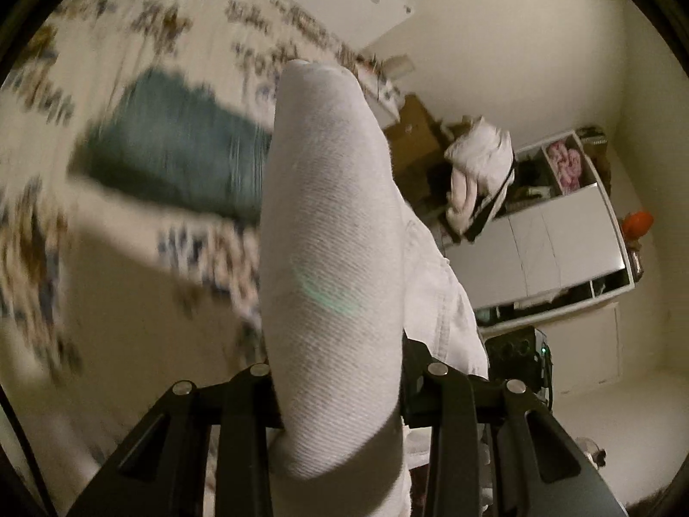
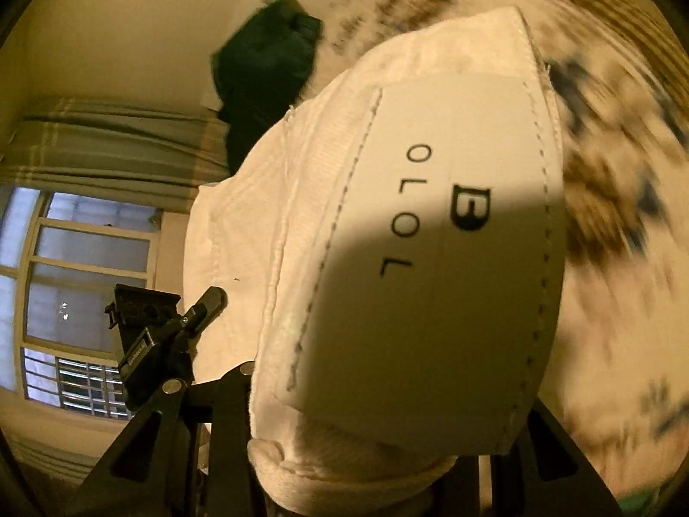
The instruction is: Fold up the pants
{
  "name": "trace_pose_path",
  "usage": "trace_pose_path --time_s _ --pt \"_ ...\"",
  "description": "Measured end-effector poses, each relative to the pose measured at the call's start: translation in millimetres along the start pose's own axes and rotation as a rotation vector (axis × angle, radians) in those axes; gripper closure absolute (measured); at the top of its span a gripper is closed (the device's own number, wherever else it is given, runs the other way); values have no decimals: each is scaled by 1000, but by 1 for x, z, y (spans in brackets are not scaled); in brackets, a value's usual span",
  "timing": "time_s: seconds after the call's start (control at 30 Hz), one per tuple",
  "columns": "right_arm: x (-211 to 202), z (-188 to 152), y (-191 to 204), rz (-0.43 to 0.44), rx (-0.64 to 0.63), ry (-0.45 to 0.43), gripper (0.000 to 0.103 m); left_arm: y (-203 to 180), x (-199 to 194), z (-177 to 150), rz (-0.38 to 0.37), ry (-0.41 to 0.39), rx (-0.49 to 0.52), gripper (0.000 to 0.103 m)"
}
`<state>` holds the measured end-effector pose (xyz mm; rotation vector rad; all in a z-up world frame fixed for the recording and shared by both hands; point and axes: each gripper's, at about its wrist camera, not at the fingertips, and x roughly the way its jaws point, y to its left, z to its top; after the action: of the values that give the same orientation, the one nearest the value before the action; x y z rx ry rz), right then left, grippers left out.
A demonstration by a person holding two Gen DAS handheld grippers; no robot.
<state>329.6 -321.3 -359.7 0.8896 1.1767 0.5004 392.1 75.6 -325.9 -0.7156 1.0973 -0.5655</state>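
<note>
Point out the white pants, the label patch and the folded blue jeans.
white pants (image 1: 331,232), left wrist view, bunched fabric.
label patch (image 2: 443,258), right wrist view, its printed face.
blue jeans (image 1: 181,146), left wrist view, folded middle.

A bed with a flower-patterned sheet (image 1: 181,30) fills the left of the left wrist view, blurred, and a blue-green garment (image 1: 172,151) lies on it. Against the pale wall stands a white shelf unit (image 1: 560,232) with something pink (image 1: 566,166) in an upper compartment, and a heap of white laundry (image 1: 478,159) sits beside brown cardboard boxes (image 1: 413,138). The right wrist view shows a paned window (image 2: 86,275), a striped curtain (image 2: 112,146) and a dark garment (image 2: 267,82).
</note>
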Motion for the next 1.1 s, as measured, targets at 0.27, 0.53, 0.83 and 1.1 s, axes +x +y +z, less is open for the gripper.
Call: trace_pose_path --time_s 0.27,0.53,0.83,1.1 --pt "173 182 27 25 -60 -7 64 71 60 169 61 -76 4 73" --pt "317 269 -38 -74 10 120 59 216 157 229 225 89 -103 61" --pt "270 264 -61 -94 175 14 45 226 110 183 228 11 -131 46" --pt "261 277 -62 -315 40 -49 77 219 124 175 373 17 -1 44"
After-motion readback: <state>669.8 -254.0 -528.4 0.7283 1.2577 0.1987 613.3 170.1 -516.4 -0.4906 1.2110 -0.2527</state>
